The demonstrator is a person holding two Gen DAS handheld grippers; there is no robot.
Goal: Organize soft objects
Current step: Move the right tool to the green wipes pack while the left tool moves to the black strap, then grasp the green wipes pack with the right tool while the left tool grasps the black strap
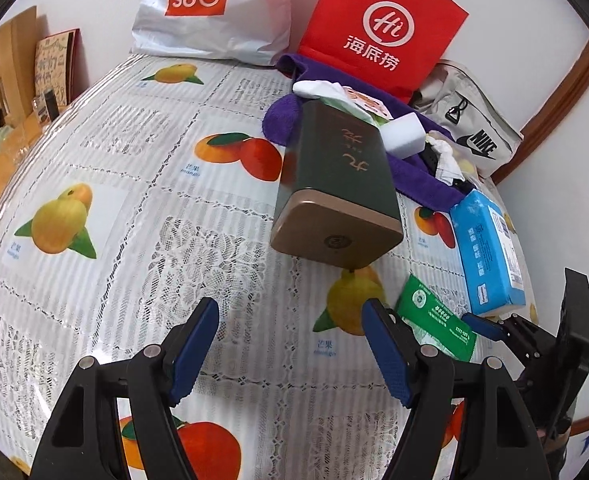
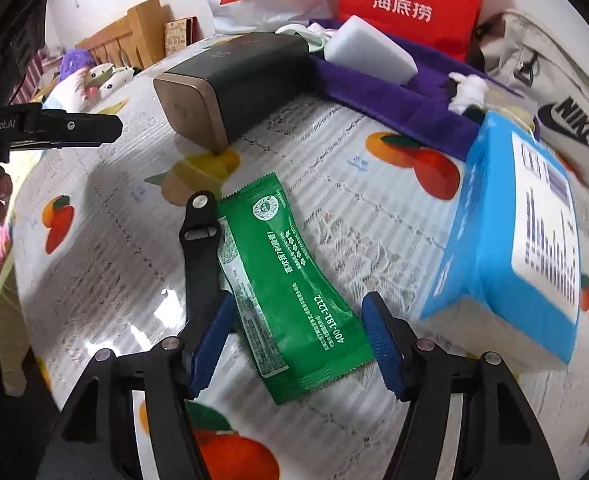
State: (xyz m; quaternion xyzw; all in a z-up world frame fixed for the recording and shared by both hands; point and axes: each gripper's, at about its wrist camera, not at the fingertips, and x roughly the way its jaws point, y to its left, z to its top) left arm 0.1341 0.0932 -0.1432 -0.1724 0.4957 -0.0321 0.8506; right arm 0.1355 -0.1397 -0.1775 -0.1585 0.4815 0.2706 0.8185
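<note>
A green wet-wipe packet [image 2: 290, 292] lies flat on the fruit-print tablecloth between the fingers of my right gripper [image 2: 296, 342], which is open around its near end. A black strap [image 2: 200, 252] lies along its left side. The packet also shows in the left wrist view [image 1: 434, 324]. My left gripper [image 1: 290, 352] is open and empty above bare cloth. A blue tissue pack [image 2: 506, 248] lies to the right. A purple towel [image 2: 394, 100] with a white sponge [image 2: 370, 50] lies behind.
A dark green box with a gold end [image 1: 334, 184] lies on its side mid-table. A red bag [image 1: 382, 28], a white Miniso bag [image 1: 210, 4] and a Nike pouch [image 1: 470, 128] stand at the back. My left gripper's side shows at the left of the right wrist view [image 2: 66, 128].
</note>
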